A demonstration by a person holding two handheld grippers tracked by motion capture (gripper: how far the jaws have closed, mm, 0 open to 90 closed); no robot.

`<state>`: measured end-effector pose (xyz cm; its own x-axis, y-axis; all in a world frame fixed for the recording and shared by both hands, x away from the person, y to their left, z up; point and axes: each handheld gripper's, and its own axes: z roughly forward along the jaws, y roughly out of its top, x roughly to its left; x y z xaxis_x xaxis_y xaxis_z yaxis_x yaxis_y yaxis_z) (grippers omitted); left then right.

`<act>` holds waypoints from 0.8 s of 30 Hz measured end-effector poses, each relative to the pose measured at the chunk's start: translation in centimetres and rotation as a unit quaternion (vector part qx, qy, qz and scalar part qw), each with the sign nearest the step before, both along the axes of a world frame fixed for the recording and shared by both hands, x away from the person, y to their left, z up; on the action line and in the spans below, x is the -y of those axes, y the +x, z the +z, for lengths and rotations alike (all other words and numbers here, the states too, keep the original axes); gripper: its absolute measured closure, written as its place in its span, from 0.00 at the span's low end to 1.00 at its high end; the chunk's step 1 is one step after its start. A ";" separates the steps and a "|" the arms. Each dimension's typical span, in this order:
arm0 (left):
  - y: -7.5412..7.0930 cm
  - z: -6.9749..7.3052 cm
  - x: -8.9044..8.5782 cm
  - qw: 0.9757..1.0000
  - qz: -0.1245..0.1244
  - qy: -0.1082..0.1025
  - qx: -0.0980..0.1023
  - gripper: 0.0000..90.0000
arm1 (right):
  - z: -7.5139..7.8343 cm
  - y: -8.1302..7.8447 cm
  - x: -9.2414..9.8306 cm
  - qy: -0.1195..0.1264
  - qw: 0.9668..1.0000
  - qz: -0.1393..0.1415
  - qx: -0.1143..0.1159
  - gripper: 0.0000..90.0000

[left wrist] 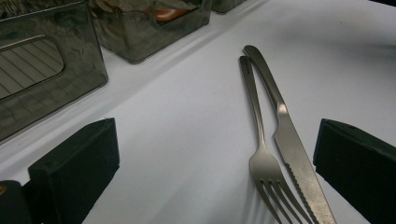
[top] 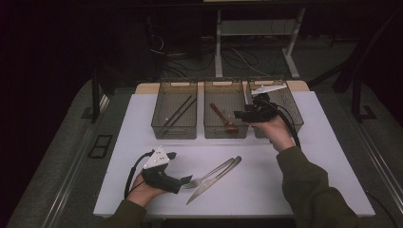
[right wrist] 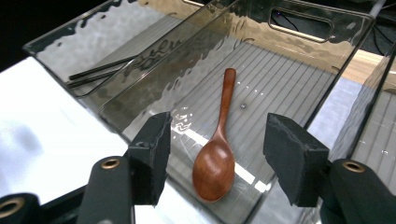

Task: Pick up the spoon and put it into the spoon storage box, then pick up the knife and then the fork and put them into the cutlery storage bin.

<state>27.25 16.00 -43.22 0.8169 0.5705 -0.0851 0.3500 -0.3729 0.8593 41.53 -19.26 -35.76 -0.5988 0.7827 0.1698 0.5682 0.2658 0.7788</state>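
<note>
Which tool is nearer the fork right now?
Left. The left tool sits on the table right beside the fork, open jaws facing its tines. The right tool hangs over the middle bin, above the wooden spoon.

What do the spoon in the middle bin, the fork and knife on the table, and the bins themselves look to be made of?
Spoon: apparently wood, reddish-brown with a smooth, slightly glossy finish.
Fork and knife: metal, likely stainless steel, silvery with a brushed sheen; the knife edge is serrated.
Middle bin: probably smoky translucent plastic, with rippled walls and a ribbed floor visible through it.
</note>
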 end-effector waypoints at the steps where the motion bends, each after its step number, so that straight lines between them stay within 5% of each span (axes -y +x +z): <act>1: 0.0 0.0 0.0 1.000 0.000 0.001 0.000 0.00 | 0.0 -0.2 0.3 0.001 1.000 0.003 0.003 0.44; 24: -0.2 0.2 0.2 1.000 -0.001 0.002 0.003 0.00 | -1.3 -7.7 3.8 0.035 0.997 0.070 0.026 0.38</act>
<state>27.06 15.85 -43.05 0.8183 0.5694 -0.0784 0.3447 -0.3770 0.8597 33.87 -23.09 -37.07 -0.7102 0.6786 0.1873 0.4877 0.2824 0.8260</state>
